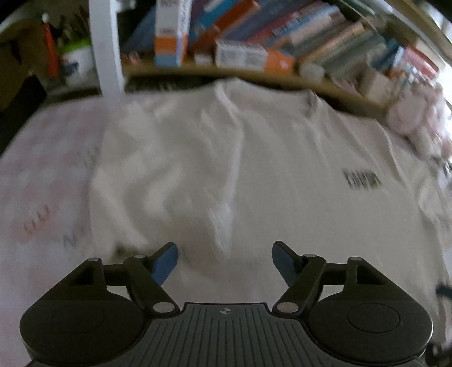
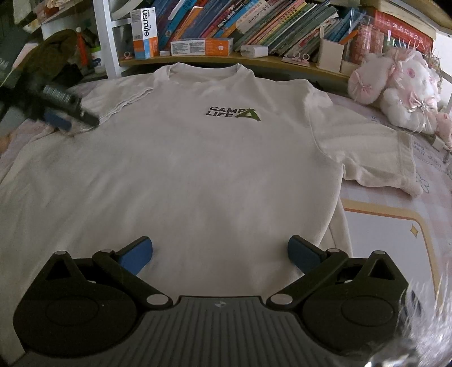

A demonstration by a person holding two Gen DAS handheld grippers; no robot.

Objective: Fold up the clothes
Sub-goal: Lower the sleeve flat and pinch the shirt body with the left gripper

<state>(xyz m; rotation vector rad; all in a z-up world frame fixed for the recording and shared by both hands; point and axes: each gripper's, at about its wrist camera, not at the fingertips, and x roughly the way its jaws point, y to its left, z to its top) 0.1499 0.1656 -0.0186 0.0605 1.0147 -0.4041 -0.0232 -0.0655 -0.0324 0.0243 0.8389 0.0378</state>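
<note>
White T-shirt (image 2: 197,169) lay flat on the bed (image 2: 395,225), both grippers released — left gripper (image 1: 224,255) over its left sleeve, right gripper (image 2: 220,254) at the near hem.

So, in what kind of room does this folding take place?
Probably a bedroom, perhaps a child's. The white T-shirt with a green logo lies on a pink patterned bedsheet, beside a pink plush toy, below a wooden shelf of colourful books.

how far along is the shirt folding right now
Early. Done: the white t-shirt lies face up on the bed, and its sleeve on the picture's left looks folded in. In hand: nothing; the left gripper stands open over that side, and the right gripper is open near the hem. Left: the other sleeve is spread out, the body unfolded.
</note>
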